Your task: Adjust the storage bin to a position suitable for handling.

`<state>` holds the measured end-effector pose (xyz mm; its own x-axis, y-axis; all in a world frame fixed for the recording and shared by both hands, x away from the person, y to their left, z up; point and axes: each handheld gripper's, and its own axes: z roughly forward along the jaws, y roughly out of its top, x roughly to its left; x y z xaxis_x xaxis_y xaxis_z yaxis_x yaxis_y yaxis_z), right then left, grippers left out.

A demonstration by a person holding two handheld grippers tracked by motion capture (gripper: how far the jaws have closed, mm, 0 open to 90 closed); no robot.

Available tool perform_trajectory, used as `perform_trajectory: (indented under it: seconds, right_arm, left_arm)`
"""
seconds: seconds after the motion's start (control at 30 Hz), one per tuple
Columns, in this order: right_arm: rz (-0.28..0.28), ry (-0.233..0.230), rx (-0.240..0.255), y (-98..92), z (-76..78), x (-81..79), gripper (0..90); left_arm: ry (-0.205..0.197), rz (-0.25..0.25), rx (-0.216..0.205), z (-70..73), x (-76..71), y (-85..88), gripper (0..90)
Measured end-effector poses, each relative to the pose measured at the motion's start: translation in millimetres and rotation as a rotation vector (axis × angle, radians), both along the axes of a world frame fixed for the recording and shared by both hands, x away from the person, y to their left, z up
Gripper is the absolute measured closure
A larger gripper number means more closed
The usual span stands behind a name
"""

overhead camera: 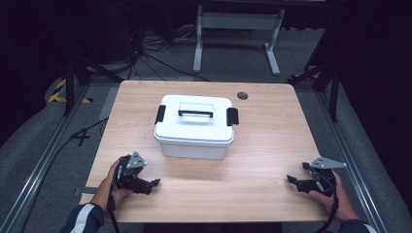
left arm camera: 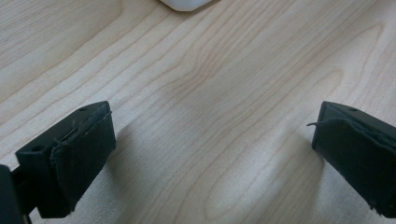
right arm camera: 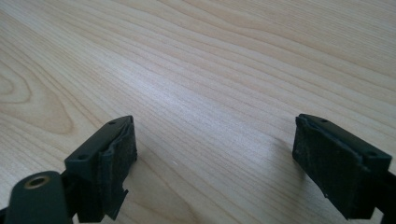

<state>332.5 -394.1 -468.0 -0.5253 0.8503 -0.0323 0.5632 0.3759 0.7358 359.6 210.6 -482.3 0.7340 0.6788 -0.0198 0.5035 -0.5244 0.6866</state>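
High view: white rectangular plastic storage box point(overhead camera: 194, 127) with black carry handle point(overhead camera: 195, 113) and black side latches, lid on, resting on light wooden table point(overhead camera: 272, 145), ahead of and between both grippers. Left gripper point(overhead camera: 154, 183) low over near edge, box just ahead and to its right. Right gripper point(overhead camera: 290, 179) near opposite corner, well apart from box. Left gripper view: jaws spread wide, nothing between, white box corner point(left arm camera: 186, 4) ahead. Right gripper view: jaws wide apart, bare wood between.
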Motion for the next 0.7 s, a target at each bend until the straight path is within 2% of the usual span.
perform_trajectory:
  seconds: [0.4,0.57,0.7]
  right_arm:
    - [0.059,0.021,-0.015,-4.2,2.4,0.0,14.5]
    - [0.077,0.043,-0.029,-4.4,4.6,1.2,15.5]
    - [0.102,0.054,-0.051,-2.2,8.4,2.1,22.6]
  left_arm:
    - [-0.004,0.021,0.001,-0.2,-2.8,1.9,0.4]
    - [-0.003,-0.023,0.000,-0.4,-0.2,5.3,0.4]
    - [-0.011,-0.033,0.001,-0.5,0.5,6.5,0.4]
